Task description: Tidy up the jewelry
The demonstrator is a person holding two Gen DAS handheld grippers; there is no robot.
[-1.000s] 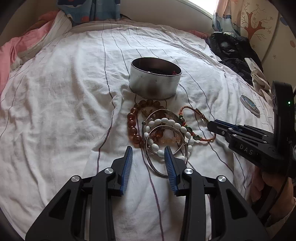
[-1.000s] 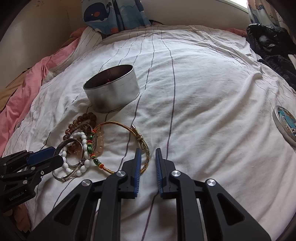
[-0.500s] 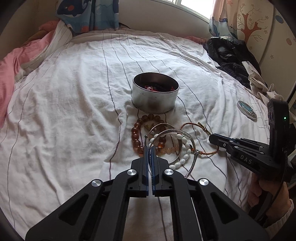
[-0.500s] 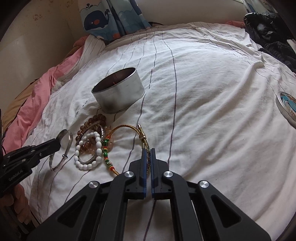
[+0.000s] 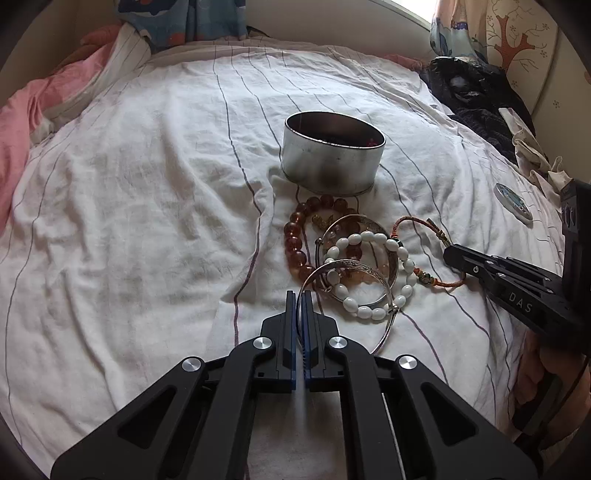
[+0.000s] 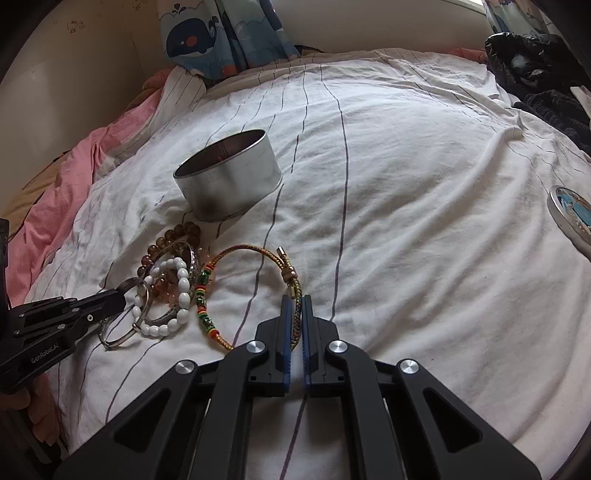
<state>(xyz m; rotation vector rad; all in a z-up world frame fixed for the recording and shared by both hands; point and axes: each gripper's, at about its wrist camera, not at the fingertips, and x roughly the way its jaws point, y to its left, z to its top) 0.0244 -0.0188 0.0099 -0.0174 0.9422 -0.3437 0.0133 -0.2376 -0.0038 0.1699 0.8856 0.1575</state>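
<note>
Several bracelets lie heaped on the white striped sheet in front of a round metal tin point(image 5: 332, 162) point(image 6: 229, 173). My left gripper point(image 5: 299, 295) point(image 6: 120, 295) is shut on the near rim of a silver bangle point(image 5: 351, 263) point(image 6: 125, 321). A white bead bracelet point(image 5: 402, 253), an amber bead bracelet point(image 5: 291, 236) and a second silver bangle point(image 5: 369, 225) overlap it. My right gripper point(image 6: 293, 306) point(image 5: 448, 254) is shut on a braided orange-gold cord bracelet point(image 6: 240, 251) point(image 5: 406, 220), and the cord shows between its blue pads.
The tin's round lid point(image 5: 513, 201) point(image 6: 570, 218) lies on the sheet at the right. Dark clothes point(image 5: 476, 92) are piled at the far right of the bed. A pink blanket point(image 6: 55, 177) runs along the left edge, and a whale-print curtain point(image 6: 221, 33) hangs behind.
Both grippers' jaws have closed: the left on the silver bangle's rim, the right on the braided cord. The bangle has been tugged a little away from the heap.
</note>
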